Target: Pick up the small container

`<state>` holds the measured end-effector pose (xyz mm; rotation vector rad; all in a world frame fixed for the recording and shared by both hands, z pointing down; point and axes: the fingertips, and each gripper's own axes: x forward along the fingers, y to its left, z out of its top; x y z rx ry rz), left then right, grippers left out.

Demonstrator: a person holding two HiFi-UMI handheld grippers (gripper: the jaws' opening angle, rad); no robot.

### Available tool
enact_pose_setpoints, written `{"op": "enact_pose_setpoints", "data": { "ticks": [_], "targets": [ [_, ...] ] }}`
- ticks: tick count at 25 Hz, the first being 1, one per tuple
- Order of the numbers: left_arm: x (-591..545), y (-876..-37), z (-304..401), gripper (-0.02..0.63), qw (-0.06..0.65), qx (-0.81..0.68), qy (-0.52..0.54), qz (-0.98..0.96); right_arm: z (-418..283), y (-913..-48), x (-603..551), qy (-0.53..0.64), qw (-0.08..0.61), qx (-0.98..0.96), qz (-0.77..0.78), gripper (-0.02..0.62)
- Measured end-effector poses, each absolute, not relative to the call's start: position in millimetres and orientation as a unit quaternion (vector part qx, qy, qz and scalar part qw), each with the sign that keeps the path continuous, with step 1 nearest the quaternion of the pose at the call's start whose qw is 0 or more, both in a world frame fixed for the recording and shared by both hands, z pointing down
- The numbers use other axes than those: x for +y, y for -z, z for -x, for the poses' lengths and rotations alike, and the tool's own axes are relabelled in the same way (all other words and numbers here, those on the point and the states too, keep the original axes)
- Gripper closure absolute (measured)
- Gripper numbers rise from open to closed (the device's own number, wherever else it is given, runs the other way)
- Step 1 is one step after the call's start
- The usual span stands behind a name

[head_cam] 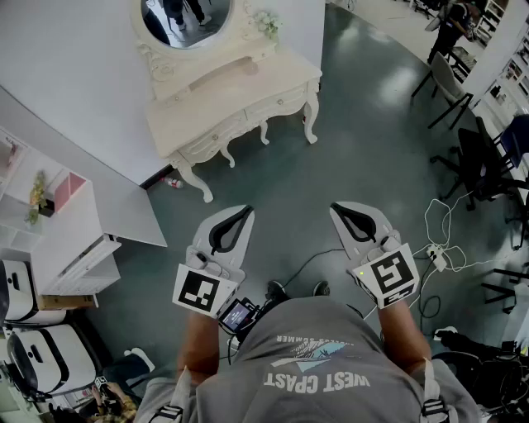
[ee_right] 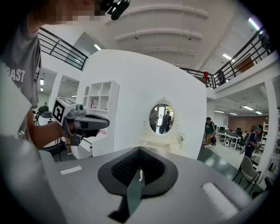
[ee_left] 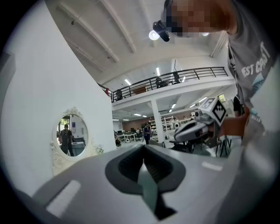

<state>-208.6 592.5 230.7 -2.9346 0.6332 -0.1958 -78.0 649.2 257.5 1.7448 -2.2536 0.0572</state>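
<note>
No small container shows plainly in any view. Both grippers are held side by side at waist height above the grey floor, pointing at a cream vanity table (head_cam: 240,103) with an oval mirror (head_cam: 183,21). My left gripper (head_cam: 245,211) is shut with nothing in it, its jaws meeting at the tip (ee_left: 143,149). The right gripper (head_cam: 337,208) is likewise shut and empty (ee_right: 139,151). Each one appears in the other's view: the right gripper (ee_left: 192,129) and the left gripper (ee_right: 85,123). A small pinkish object (head_cam: 173,183) lies on the floor by a vanity leg, too small to identify.
A white wall panel stands behind the vanity, which carries small flowers (head_cam: 266,22). White shelving (head_cam: 74,240) is at the left. Office chairs (head_cam: 475,153) and white cables with a power strip (head_cam: 436,252) lie to the right. People stand far off in the hall.
</note>
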Motion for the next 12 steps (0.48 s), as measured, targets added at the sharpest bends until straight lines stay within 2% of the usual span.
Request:
{"op": "enact_pose_setpoints", "data": {
  "ticks": [12],
  "targets": [
    [574.5,-231.4,239.1,0.604,0.064,0.203,0.056,0.975,106.6,-254.2,635.2,-0.022,0.151,-0.774,-0.614,0.595]
  ]
}}
